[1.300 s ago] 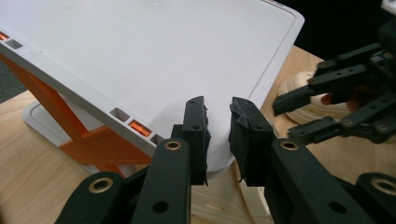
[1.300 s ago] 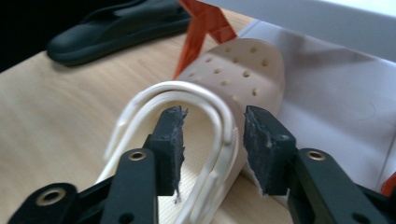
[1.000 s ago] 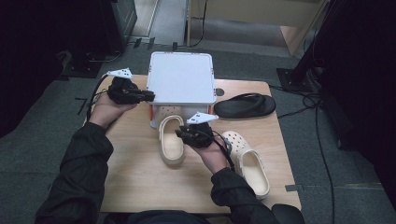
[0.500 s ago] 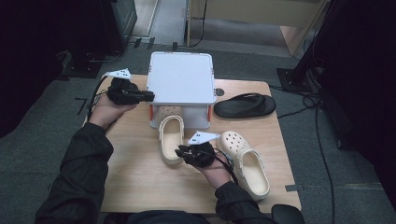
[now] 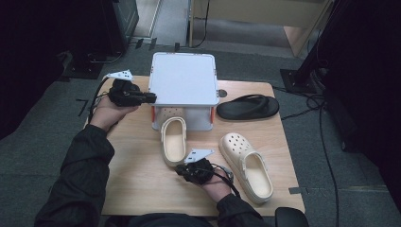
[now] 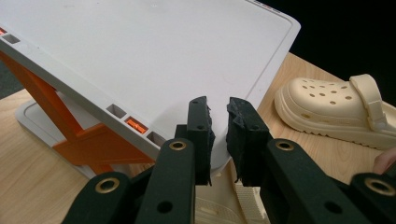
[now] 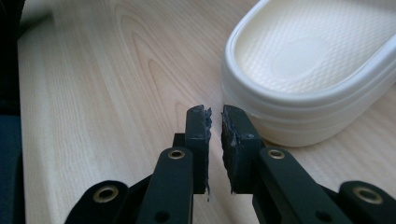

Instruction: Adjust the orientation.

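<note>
Here the bench point(image 5: 142, 189) carried a white lidded box point(image 5: 183, 84), its lid propped by the left gripper point(image 5: 150, 98), jaws nearly closed, empty. A cream clog point(image 5: 173, 140) lay half under it; the right gripper point(image 5: 182, 170), jaws almost shut on nothing, should nudge its heel straight in.

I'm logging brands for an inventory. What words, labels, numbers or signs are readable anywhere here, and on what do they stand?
None can be read.
White box lid: plain, no print.
Cream clog by the box: textured footbed, no legible mark.
Second cream clog: holes, no lettering visible.
Black sandal: too dark and small to tell.
Left hand-held gripper and right hand-held gripper: no markings.
</note>
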